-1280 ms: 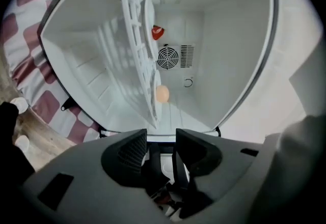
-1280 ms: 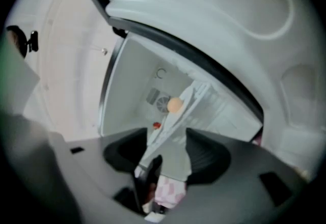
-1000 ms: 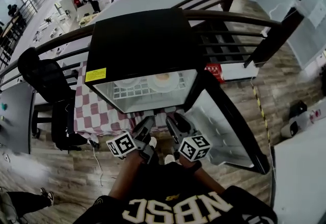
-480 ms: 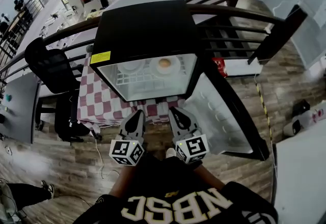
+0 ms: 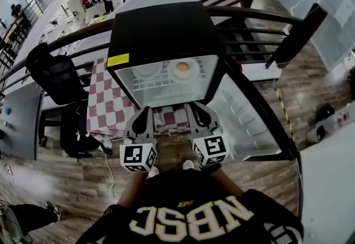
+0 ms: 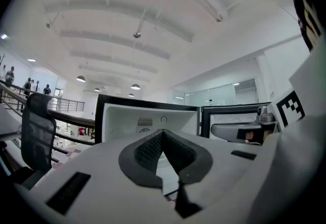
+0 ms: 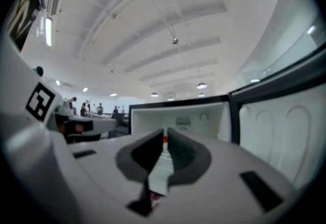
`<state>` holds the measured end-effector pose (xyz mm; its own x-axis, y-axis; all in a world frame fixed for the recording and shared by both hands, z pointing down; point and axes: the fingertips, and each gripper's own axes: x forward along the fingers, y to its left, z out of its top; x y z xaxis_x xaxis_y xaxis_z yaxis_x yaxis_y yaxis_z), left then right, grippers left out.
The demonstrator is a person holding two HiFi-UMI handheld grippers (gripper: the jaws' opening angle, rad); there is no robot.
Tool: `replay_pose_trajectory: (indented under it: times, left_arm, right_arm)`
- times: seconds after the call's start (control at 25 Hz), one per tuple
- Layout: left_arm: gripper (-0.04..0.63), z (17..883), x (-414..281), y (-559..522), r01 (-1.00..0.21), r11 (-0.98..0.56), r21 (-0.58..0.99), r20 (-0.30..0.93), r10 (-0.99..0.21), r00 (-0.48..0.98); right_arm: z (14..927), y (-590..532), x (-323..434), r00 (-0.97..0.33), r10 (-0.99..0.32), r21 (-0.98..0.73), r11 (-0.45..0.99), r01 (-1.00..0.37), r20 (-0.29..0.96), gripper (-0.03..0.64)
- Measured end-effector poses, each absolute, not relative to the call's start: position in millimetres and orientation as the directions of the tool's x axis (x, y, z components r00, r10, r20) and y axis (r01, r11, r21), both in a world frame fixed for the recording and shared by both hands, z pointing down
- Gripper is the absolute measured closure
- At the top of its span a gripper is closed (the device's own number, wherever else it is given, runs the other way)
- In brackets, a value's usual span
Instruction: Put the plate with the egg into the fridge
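The black mini fridge (image 5: 161, 32) stands open, its door (image 5: 244, 121) swung out to the right. On its white wire shelf (image 5: 161, 86) the plate with the egg (image 5: 182, 68) sits at the right, and a second white dish (image 5: 147, 70) at the left. Both grippers hang level in front of the opening, below the shelf. My left gripper (image 5: 140, 121) has just closed its jaws on nothing; in its own view the left gripper (image 6: 162, 134) pads meet. My right gripper (image 5: 201, 117) is shut and empty too, and the right gripper (image 7: 164, 139) faces the fridge interior (image 7: 204, 116).
The fridge stands on a table with a red-and-white checked cloth (image 5: 105, 104). A black office chair (image 5: 55, 79) is at the left, and a dark curved railing (image 5: 249, 15) runs behind the fridge. Wooden floor lies below.
Both grippers have risen toward the fridge opening and rolled, so their marker cubes now face up. Their jaws have come together. The egg plate stays on the shelf.
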<state>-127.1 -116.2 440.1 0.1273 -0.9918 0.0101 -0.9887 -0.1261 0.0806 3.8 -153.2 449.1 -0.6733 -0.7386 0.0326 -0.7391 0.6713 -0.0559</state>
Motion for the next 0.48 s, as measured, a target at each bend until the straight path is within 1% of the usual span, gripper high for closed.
replay_pose_trajectory:
  times: [0.48]
  left_arm:
    - [0.574, 428, -184, -110, -0.990, -0.127, 0.068, -0.001, -0.992, 0.127]
  right_arm:
    - [436, -159, -48, -0.650, -0.758, -0.036, 0.649, -0.760, 0.044, 0.580]
